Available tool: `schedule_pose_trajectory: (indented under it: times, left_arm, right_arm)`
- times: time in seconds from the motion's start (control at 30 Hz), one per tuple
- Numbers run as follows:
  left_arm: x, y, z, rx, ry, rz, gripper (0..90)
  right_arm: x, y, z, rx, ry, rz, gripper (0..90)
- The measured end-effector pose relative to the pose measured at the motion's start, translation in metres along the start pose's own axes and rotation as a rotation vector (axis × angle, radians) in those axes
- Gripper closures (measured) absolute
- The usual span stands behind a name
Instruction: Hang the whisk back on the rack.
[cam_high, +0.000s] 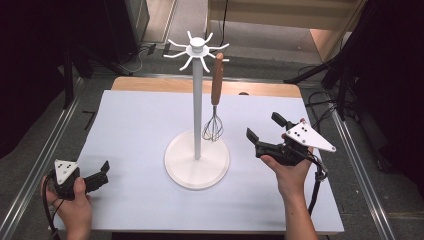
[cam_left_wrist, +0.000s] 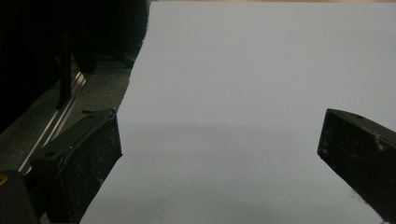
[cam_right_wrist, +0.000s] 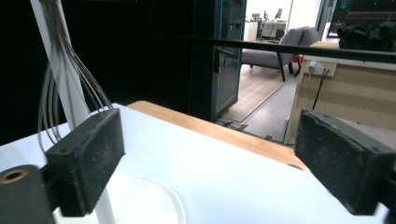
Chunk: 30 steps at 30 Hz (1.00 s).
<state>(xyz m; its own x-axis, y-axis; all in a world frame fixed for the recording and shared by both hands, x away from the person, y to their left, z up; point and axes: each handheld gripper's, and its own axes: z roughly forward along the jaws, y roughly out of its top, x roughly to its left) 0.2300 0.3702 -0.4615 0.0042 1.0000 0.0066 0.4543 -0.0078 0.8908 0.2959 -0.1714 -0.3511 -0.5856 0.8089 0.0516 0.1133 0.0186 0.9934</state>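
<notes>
Hanging from one of the white hooks at the top of the stand (cam_high: 197, 100), the whisk (cam_high: 215, 95) with its brown handle dangles beside the pole, its wire head just above the round base and clear of it. That reads as the main job done: the whisk is on its hook and neither tool grips it. The right hand-held gripper (cam_high: 265, 127) sits to the right of the stand with its jaws spread wide and nothing between them; in the right gripper view the whisk wires (cam_right_wrist: 51, 112) show just beyond the jaw on that view's left side, near it but not pinched. The left hand-held gripper (cam_high: 102, 172) rests low at the near left corner, jaws apart and empty over bare surface. What seems left is only drawing the right hand clear.

The worktop (cam_high: 135, 130) is covered by a pale sheet, with a wooden edge showing at the far side. Metal rails run along both sides, dark equipment stands around, and an office area with a grey chair (cam_right_wrist: 271, 51) lies beyond.
</notes>
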Motion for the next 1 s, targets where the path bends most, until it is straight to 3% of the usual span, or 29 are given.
schedule_pose_trajectory:
  times: [0.2,0.37,0.53,1.0]
  left_arm:
    - [0.0,0.0,0.0,0.0,0.0,-0.001,0.1]
    - [0.0,0.0,0.0,0.001,0.001,0.0,0.1]
    - [0.001,0.0,0.0,-0.001,-0.002,-0.005,0.1]
    - [0.0,0.0,0.0,-0.004,-0.002,-0.004,0.1]
  right_arm:
    - [-0.009,-0.015,-0.007,0.012,-0.012,0.029,0.0]
    - [-0.013,-0.023,-0.011,0.02,-0.009,0.027,0.0]
    - [-0.02,-0.039,-0.017,0.043,-0.048,0.026,0.0]
    - [-0.037,-0.075,-0.029,0.091,-0.104,0.058,0.0]
